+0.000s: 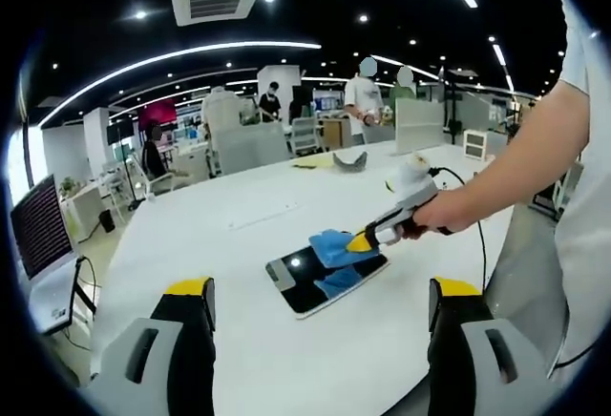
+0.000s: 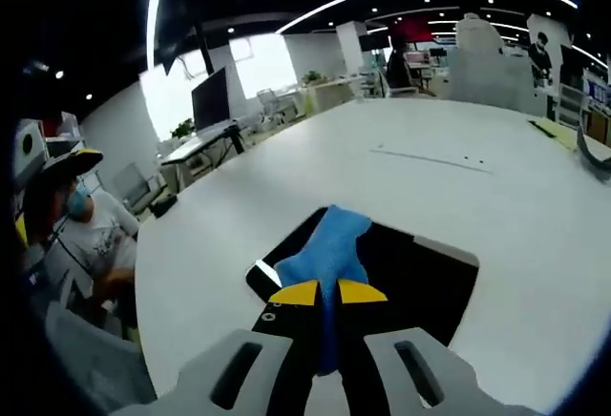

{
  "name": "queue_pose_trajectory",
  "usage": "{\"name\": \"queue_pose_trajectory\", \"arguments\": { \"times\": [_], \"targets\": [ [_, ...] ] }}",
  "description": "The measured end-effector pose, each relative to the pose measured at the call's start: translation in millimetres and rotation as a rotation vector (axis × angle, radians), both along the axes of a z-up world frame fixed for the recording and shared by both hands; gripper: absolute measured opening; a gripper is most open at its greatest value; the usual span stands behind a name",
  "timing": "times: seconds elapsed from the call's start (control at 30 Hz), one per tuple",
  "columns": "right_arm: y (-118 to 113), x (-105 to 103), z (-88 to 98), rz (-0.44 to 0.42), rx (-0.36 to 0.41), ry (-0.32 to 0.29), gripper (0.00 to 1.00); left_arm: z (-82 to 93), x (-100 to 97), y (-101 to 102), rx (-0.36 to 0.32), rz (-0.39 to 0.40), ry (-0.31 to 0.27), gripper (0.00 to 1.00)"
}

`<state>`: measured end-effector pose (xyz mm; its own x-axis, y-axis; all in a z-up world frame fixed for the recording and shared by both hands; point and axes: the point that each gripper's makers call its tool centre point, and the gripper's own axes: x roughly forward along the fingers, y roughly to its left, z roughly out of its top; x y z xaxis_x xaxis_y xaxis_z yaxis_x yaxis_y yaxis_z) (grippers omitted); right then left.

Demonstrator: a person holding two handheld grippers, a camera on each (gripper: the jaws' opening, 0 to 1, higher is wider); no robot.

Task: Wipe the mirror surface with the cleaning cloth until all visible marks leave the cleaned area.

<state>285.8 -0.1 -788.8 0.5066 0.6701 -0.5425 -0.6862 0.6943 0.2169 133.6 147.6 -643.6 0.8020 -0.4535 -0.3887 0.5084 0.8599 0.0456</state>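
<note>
The mirror [image 1: 325, 279] lies flat on the white table [image 1: 239, 235], a dark rectangle with a pale edge, and everything else is placed from it. A blue cloth [image 1: 336, 247] rests on the mirror's far part in the left gripper view, bunched into a soft ridge, with its reflection showing blue in the glass just below it. The right gripper [image 1: 368, 238] comes in from the right of the mirror, held by a person's hand [image 1: 447, 214]; its yellow-tipped jaws are pressed together on the cloth, pinning it to the glass. A black cable [image 1: 470, 197] trails from that gripper across the table, away from the mirror.

In the right gripper view the same grip is seen from behind: the right gripper [image 2: 327, 292] has its two yellow tips drawn close with the cloth [image 2: 327, 249] pinched between them, the blue fabric running forward over the mirror [image 2: 420, 273] toward its far-left corner. The glass on the right of the cloth is bare and dark.

The left gripper [image 1: 320, 287] hangs short of the mirror's near edge, above the table, jaws spread wide and holding nothing.

Well beyond the mirror a grey curved thing [image 1: 350, 160] lies on the table, and people [image 1: 365, 96] stand farther back among desks
</note>
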Motion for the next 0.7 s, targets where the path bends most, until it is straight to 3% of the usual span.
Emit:
{"name": "queue_pose_trajectory", "arguments": {
  "times": [0.33, 0.7],
  "targets": [
    [-76, 11, -8.4, -0.094, -0.031, -0.004, 0.01, -1.0, 3.2, 0, 0.013, -0.008, 0.003, 0.93],
    [-138, 19, -13.0, -0.182, -0.053, 0.004, 0.01, 1.4, 8.4, -4, 0.021, -0.013, 0.002, 0.93]
  ]
}}
